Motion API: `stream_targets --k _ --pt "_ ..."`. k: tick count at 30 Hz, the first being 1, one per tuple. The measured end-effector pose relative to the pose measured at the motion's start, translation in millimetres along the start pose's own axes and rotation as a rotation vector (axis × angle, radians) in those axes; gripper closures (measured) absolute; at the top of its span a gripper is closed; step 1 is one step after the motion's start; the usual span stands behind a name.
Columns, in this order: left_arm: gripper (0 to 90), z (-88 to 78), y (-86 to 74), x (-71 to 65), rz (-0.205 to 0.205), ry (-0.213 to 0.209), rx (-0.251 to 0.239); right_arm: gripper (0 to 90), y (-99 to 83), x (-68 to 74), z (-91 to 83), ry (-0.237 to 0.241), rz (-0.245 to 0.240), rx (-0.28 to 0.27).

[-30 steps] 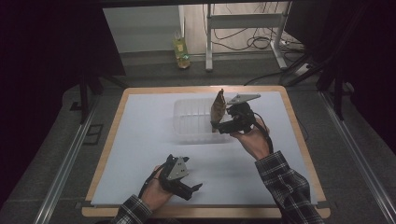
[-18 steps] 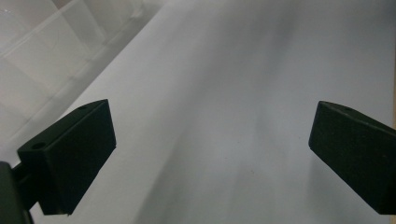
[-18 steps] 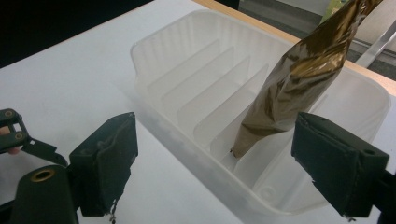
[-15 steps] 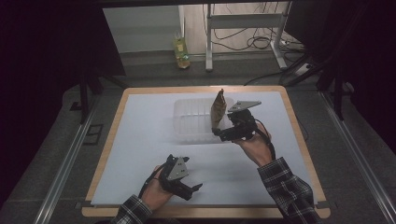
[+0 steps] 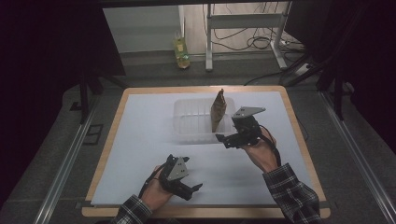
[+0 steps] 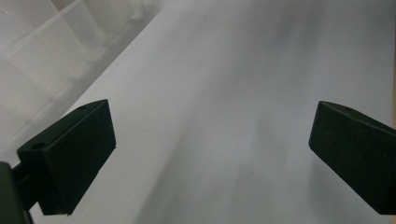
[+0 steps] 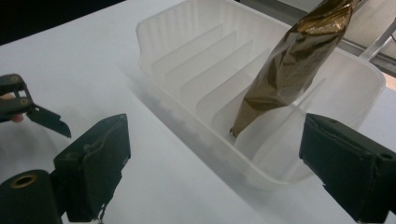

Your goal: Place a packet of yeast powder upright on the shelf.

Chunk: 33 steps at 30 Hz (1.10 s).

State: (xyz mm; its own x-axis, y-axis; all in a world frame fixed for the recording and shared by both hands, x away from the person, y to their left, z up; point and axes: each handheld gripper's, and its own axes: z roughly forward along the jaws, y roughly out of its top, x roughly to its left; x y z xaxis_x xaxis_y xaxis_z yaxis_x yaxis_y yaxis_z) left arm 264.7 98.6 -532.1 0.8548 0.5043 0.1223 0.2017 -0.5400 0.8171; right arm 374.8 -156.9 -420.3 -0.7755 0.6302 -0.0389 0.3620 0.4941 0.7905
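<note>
Gold foil packet (image 5: 217, 110) stands tilted in the clear slotted bin (image 5: 187, 122), in a slot toward the bin's right end, top leaning far. Bin sits on the white tabletop (image 5: 140, 154), centre-far. In the right gripper view the packet (image 7: 292, 65) has its lower tip down between two dividers and is free of both jaws.

My right tool (image 5: 223, 138) is just near-right of the bin, close to its near wall, pointing left. Its jaws have just been opening and stand released, with nothing between them. The right gripper view has the bin (image 7: 196, 51) straight ahead of the right tool (image 7: 215, 172), with the bin's near corner between the jaw tips but not touched.

My left tool (image 5: 195, 190) is at the near edge of the tabletop, well apart from the bin, pointing right. In the left gripper view the left tool (image 6: 210, 154) is spread wide over bare tabletop (image 6: 224, 93), gripping nothing, with the bin wall (image 6: 42, 51) at far left.
</note>
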Motion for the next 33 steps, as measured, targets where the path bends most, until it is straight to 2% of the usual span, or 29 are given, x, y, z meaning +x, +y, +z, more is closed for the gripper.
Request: stream_targets --k 13,27,33 --pt "0.2 -0.3 -0.4 0.5 -0.003 -0.001 -0.007 3.3 -18.6 12.0 -16.2 -0.014 -0.063 0.024" --pt "0.1 0.4 -0.8 -0.2 0.001 -0.002 -0.008 2.5 -53.0 8.6 -32.3 -0.018 -0.034 0.028" --pt "0.1 0.5 -0.9 -0.6 0.003 -0.001 -0.003 1.6 -66.4 6.6 -39.2 -0.028 -0.04 0.021"
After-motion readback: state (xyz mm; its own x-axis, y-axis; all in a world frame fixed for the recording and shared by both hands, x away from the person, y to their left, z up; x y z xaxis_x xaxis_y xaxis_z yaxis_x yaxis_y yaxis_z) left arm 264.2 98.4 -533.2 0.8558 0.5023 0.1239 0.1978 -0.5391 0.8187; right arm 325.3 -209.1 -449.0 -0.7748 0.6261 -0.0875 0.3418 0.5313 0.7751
